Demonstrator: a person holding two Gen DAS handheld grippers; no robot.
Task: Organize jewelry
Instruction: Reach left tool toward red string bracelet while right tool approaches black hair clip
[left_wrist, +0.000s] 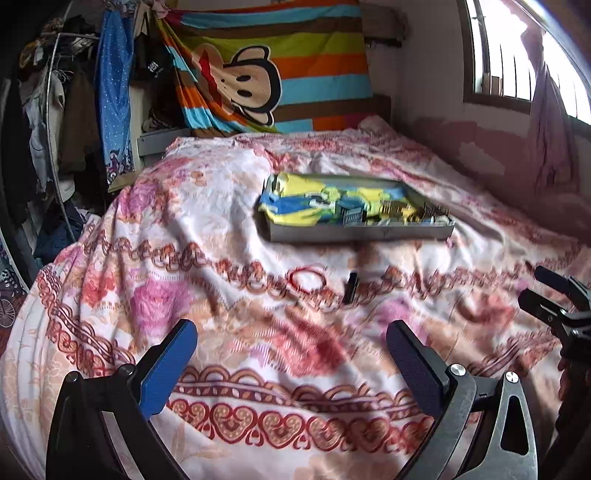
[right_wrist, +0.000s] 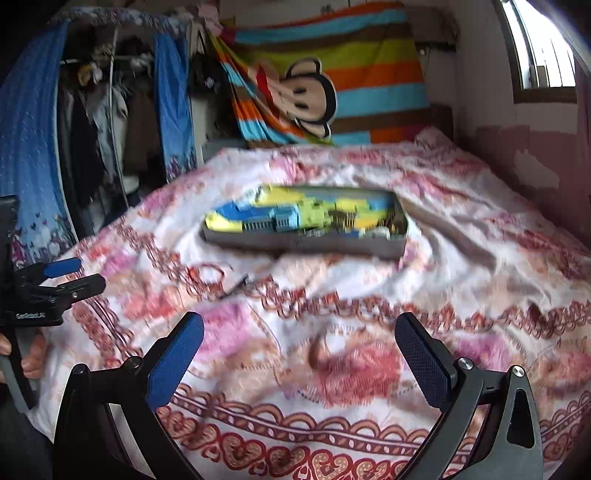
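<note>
Jewelry box (left_wrist: 356, 218) sits mid-frame on the soft bedspread (left_wrist: 229, 206); left gripper (left_wrist: 291, 354) and right gripper (right_wrist: 299, 354), both spread empty, could tip it by nudging

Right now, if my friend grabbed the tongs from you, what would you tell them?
Left tongs: open, holding nothing, over the bedspread.
Right tongs: open, holding nothing too.
The tin box sits open mid-bed with small things inside, too blurry to name.
A red ring and a small dark piece lie loose in front of it.
Nothing is picked up yet; those two probably go in the box.
</note>
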